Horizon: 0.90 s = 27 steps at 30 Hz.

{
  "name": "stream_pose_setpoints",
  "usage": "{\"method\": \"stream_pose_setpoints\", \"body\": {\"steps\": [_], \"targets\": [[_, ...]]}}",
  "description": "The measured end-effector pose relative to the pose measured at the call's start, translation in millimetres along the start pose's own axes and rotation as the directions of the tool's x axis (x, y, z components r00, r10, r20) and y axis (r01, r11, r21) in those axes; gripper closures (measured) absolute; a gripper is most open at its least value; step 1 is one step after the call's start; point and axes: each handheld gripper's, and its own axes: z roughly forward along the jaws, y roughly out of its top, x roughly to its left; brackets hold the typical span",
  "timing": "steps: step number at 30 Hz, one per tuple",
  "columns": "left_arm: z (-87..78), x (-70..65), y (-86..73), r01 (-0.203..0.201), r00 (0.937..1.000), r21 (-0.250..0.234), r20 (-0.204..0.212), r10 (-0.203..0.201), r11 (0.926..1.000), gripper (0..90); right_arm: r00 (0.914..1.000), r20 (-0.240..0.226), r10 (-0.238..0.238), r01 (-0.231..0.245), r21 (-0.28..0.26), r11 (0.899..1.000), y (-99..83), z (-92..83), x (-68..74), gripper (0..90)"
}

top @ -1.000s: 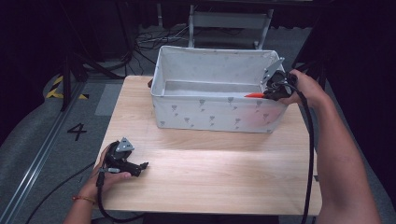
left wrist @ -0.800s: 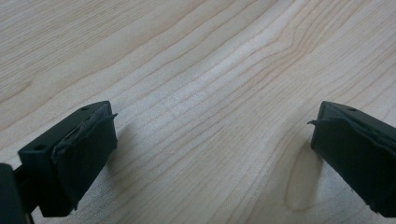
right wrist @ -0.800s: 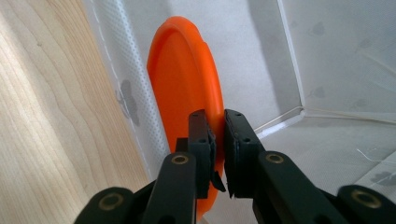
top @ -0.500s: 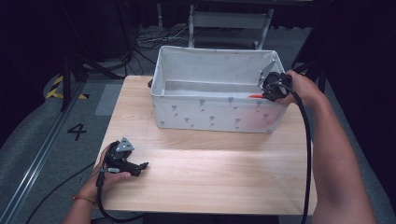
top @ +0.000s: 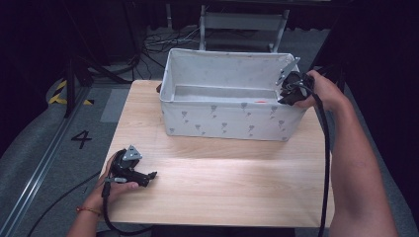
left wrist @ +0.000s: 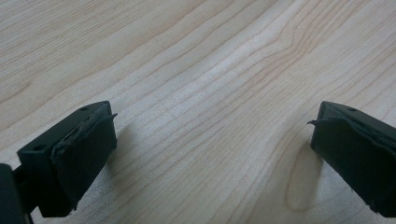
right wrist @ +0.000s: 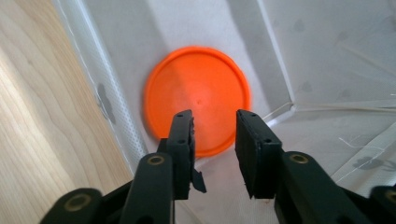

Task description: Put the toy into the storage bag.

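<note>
A white fabric bin [top: 232, 121] with a grey print stands at the back of the wooden table [top: 222, 182]. An orange disc [right wrist: 196, 100] lies flat on the bin's floor near its right end, showing as a small red patch [top: 260, 102] in the high view. My right gripper [right wrist: 213, 119] hangs over the bin's right corner [top: 286, 96], pointing down at the disc. Its jaws have just been opening and nothing sits between the pads; the disc lies below them. My left gripper [top: 149, 176] rests open on the table's near left, with only bare wood between its jaws [left wrist: 212, 126].
The bin's fabric wall [right wrist: 112, 70] runs close to the left of the right gripper's jaws. A grey metal stool [top: 242, 22] and cables stand behind the table. A painted 4 [top: 81, 139] marks the floor at left. Bare wood lies in front of the bin.
The orange disc has left the right gripper at the bin's rim and dropped to the bin's floor. The right gripper's jaws have parted. The left gripper has stayed put.
</note>
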Motion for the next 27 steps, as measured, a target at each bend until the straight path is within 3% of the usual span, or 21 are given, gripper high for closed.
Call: {"method": "stream_pose_setpoints", "body": {"steps": [4, 8, 10, 12, 14, 16, 17, 19, 20, 22, 23, 24, 26, 27], "targets": [[0.0, 0.0, 0.0, 0.001, 1.0, -0.001, 0.0, -0.001, 1.0, 0.5, 0.9987, 0.004, 0.051, -0.05, -0.084, 0.995, -5.5, -7.9, -0.3, 60.1], [0.0, 0.0, 0.0, 0.0, 1.0, 0.0, 0.0, 0.0, 1.0, 0.5, 0.9922, -0.003, 0.125, -0.123, -0.183, 0.975, -13.0, -17.2, 0.0, 55.0], [0.2, 0.0, 0.0, 0.0, 1.0, 0.0, 0.002, 0.0, 1.0, 0.5, 0.9888, -0.01, 0.149, -0.147, -0.236, 0.961, -16.6, -22.6, 2.4, 51.6], [0.2, 0.1, 0.1, 0.0, 1.0, 0.0, 0.002, 0.0, 1.0, 0.4, 0.9817, -0.018, 0.19, -0.187, -0.292, 0.938, -21.1, -28.0, 4.8, 49.6], [0.2, 0.1, 0.1, 0.0, 1.0, 0.0, 0.002, 0.0, 1.0, 0.4, 0.9756, -0.013, 0.219, -0.211, -0.319, 0.924, -23.9, -31.2, 6.4, 47.0], [0.1, -0.1, 0.1, 0.001, 1.0, 0.001, 0.003, -0.001, 1.0, 0.4, 0.9694, -0.017, 0.245, -0.234, -0.372, 0.899, -28.5, -38.0, 11.2, 45.0], [0.1, -0.1, 0.1, 0.001, 1.0, 0.001, 0.003, -0.001, 1.0, 0.4, 0.9694, -0.017, 0.245, -0.234, -0.372, 0.899, -28.5, -38.0, 11.2, 45.0], [0.2, 0.0, 0.1, 0.001, 1.0, 0.0, 0.003, -0.001, 1.0, 0.4, 0.9651, -0.034, 0.26, -0.249, -0.421, 0.872, -33.7, -44.5, 18.4, 42.8], [0.2, -0.1, 0.1, 0.003, 1.0, 0.0, 0.003, -0.003, 1.0, 0.4, 0.959, -0.038, 0.281, -0.267, -0.451, 0.851, -38.4, -49.2, 24.9, 41.7], [0.4, -0.3, 0.0, 0.007, 1.0, -0.001, 0.004, -0.007, 1.0, 0.4, 0.9534, -0.024, 0.301, -0.277, -0.467, 0.84, -42.1, -52.7, 31.1, 39.5], [0.3, -0.3, 0.2, 0.007, 1.0, 0.002, 0.004, -0.007, 1.0, 0.4, 0.9534, -0.024, 0.301, -0.277, -0.467, 0.84, -42.1, -52.7, 31.1, 39.5], [0.3, -0.4, 0.2, 0.007, 1.0, 0.002, 0.003, -0.007, 1.0, 0.4, 0.9471, -0.027, 0.32, -0.291, -0.494, 0.82, -47.2, -58.0, 39.5, 39.2], [0.3, -0.4, 0.2, 0.007, 1.0, 0.002, 0.003, -0.007, 1.0, 0.4, 0.9446, -0.014, 0.328, -0.288, -0.515, 0.808, -50.9, -62.7, 48.1, 35.8], [0.3, -0.4, 0.2, 0.007, 1.0, 0.002, 0.003, -0.007, 1.0, 0.4, 0.9446, -0.014, 0.328, -0.288, -0.515, 0.808, -50.9, -62.7, 48.1, 35.8]]}}
